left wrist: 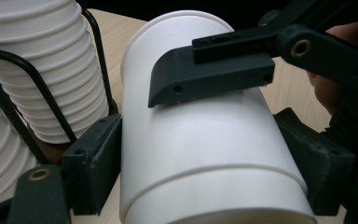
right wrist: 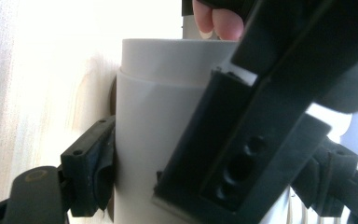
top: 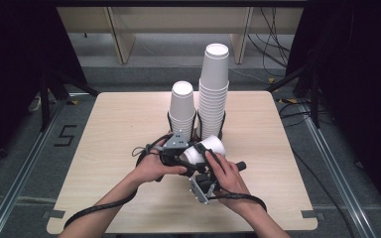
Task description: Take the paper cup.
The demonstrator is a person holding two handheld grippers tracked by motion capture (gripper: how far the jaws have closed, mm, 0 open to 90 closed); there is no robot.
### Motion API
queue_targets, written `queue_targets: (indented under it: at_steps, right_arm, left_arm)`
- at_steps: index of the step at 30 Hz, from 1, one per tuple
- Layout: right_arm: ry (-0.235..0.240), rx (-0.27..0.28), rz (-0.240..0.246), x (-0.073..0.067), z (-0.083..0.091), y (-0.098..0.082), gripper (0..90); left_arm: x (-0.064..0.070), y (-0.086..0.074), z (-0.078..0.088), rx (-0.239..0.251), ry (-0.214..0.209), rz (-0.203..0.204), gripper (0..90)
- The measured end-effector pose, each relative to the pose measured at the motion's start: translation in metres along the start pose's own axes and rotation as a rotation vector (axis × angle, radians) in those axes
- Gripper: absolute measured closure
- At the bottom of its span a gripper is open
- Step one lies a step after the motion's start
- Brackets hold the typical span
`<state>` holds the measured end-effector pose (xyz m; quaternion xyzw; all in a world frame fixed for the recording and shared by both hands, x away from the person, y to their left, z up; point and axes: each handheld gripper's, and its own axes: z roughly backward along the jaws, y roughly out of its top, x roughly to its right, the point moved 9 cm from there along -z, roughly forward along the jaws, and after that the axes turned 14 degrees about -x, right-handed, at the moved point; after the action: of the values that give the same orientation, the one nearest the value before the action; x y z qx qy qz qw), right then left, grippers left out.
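Grey floor (top: 25, 148) beside table, marked "5" (top: 65, 135).

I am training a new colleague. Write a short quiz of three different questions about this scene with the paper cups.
1. True or false: the taller stack of cups stands on the person's right of the shorter stack.
2. Multiple choice: the white cup between the two grippers is (A) standing upright on the table, (B) lying on its side, held above the table, (C) on top of the taller stack.
3. Fill in: in the left gripper view, the left gripper has one of its fingers on each ____ of the cup.

Key: 1 true. 2 B. 3 side; the right gripper also closes on the cup.
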<state>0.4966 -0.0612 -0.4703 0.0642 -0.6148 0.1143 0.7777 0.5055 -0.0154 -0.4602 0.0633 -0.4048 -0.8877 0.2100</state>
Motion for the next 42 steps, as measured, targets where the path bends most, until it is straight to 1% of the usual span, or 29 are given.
queue_targets:
  at_steps: [1, 3, 4, 7, 10, 12, 13, 14, 16, 17, 18, 19, 20, 21, 23, 24, 25, 26, 32, 33, 34, 35, 36, 37, 38, 39, 40, 41, 42]
  right_arm:
    - [-0.003, -0.016, 0.009, 0.0, 0.001, -0.001, 19.6]
    - [-0.008, -0.019, 0.013, 0.0, 0.001, -0.001, 19.3]
    - [-0.004, -0.022, -0.007, -0.002, 0.002, -0.001, 19.2]
    - [-0.008, -0.018, -0.006, -0.001, 0.001, 0.0, 19.2]
    - [-0.012, -0.017, -0.001, 0.0, 0.001, 0.0, 19.2]
    - [-0.013, -0.02, -0.012, 0.0, 0.001, 0.0, 19.2]
    - [-0.012, -0.021, -0.017, 0.0, 0.001, 0.0, 19.2]
    - [-0.013, -0.021, -0.024, -0.001, 0.002, 0.0, 19.0]
    - [-0.009, -0.022, -0.026, -0.002, 0.002, 0.0, 18.8]
    - [-0.011, -0.018, 0.017, -0.002, 0.0, 0.0, 18.6]
    - [-0.009, -0.013, 0.032, -0.002, 0.0, 0.0, 18.5]
    - [0.004, -0.003, 0.035, -0.004, -0.001, 0.001, 18.4]
    - [0.016, -0.016, 0.013, -0.006, -0.001, -0.001, 18.1]
    - [0.007, -0.003, 0.036, -0.004, -0.002, 0.001, 17.7]
    - [-0.007, 0.012, 0.035, -0.002, -0.001, 0.003, 15.5]
    - [-0.006, 0.007, 0.037, -0.002, -0.001, 0.003, 15.2]
    - [-0.02, 0.024, 0.03, -0.001, -0.002, 0.005, 14.3]
    - [-0.006, 0.018, 0.038, -0.002, -0.002, 0.005, 13.8]
    - [-0.007, 0.019, 0.04, -0.003, -0.001, 0.005, 11.1]
    - [-0.012, 0.019, 0.038, -0.002, 0.001, 0.004, 9.8]
    - [0.002, 0.005, 0.031, -0.005, 0.002, 0.002, 9.3]
    - [0.002, 0.005, 0.031, -0.005, 0.002, 0.002, 9.3]
    - [-0.024, 0.012, 0.013, -0.002, 0.004, 0.002, 9.0]
    - [-0.024, 0.012, 0.013, -0.002, 0.004, 0.002, 9.0]
    - [0.001, -0.004, -0.056, -0.008, 0.005, -0.002, 8.6]
    - [0.001, -0.004, -0.056, -0.008, 0.005, -0.002, 8.6]
    - [0.002, -0.01, -0.077, -0.008, 0.007, -0.005, 8.6]
    - [0.002, -0.01, -0.077, -0.008, 0.007, -0.005, 8.6]
    - [-0.002, -0.02, -0.034, -0.006, 0.009, -0.009, 8.6]
  left_arm:
    - [0.0, 0.0, 0.0, 0.001, 0.0, -0.001, 20.1]
    - [0.0, -0.001, 0.0, 0.002, 0.003, -0.013, 20.4]
    - [-0.001, -0.002, 0.001, 0.005, 0.001, -0.021, 20.5]
    - [-0.001, -0.002, 0.001, 0.008, -0.002, -0.01, 20.5]
    - [-0.001, -0.002, 0.001, 0.001, 0.011, -0.01, 20.5]
    - [-0.001, -0.001, 0.001, 0.011, 0.012, -0.008, 20.6]
    - [-0.002, -0.002, 0.002, 0.004, 0.02, -0.023, 20.7]
    - [0.0, -0.001, 0.001, 0.02, 0.01, -0.011, 20.8]
    - [0.0, -0.001, 0.001, 0.022, 0.016, -0.017, 21.1]
    - [0.001, -0.001, 0.001, 0.021, 0.017, -0.021, 21.2]
    - [0.001, -0.001, 0.0, 0.029, 0.012, -0.023, 21.2]
    - [0.001, -0.001, 0.0, 0.026, 0.017, -0.025, 21.3]
    - [0.001, -0.001, 0.0, 0.028, 0.019, -0.025, 21.4]
    - [0.001, 0.0, 0.0, 0.036, 0.018, -0.022, 21.5]
    - [0.001, -0.001, 0.0, 0.025, 0.022, -0.025, 21.7]
    - [0.001, -0.001, 0.0, 0.027, 0.026, -0.026, 21.6]
    - [0.001, -0.001, 0.0, 0.026, 0.024, -0.028, 21.7]
    - [0.001, 0.0, 0.0, 0.036, 0.015, -0.028, 21.7]
    - [-0.002, -0.003, 0.001, 0.03, 0.037, -0.026, 21.8]
    - [-0.003, -0.003, 0.001, 0.038, 0.038, -0.015, 21.7]
    - [-0.006, -0.003, 0.002, 0.051, 0.039, -0.005, 21.7]
    - [-0.006, -0.003, 0.002, 0.051, 0.039, -0.005, 21.7]
    - [-0.008, -0.005, 0.003, 0.05, 0.046, 0.003, 21.7]
    - [-0.008, -0.005, 0.003, 0.05, 0.046, 0.003, 21.7]
    - [-0.01, -0.007, 0.003, 0.052, 0.053, 0.007, 21.6]
    - [-0.01, -0.007, 0.003, 0.052, 0.053, 0.007, 21.6]
    - [-0.013, -0.009, 0.003, 0.058, 0.059, 0.018, 21.6]
    - [-0.013, -0.009, 0.003, 0.058, 0.059, 0.018, 21.6]
    - [-0.015, -0.01, 0.004, 0.064, 0.065, 0.024, 21.6]
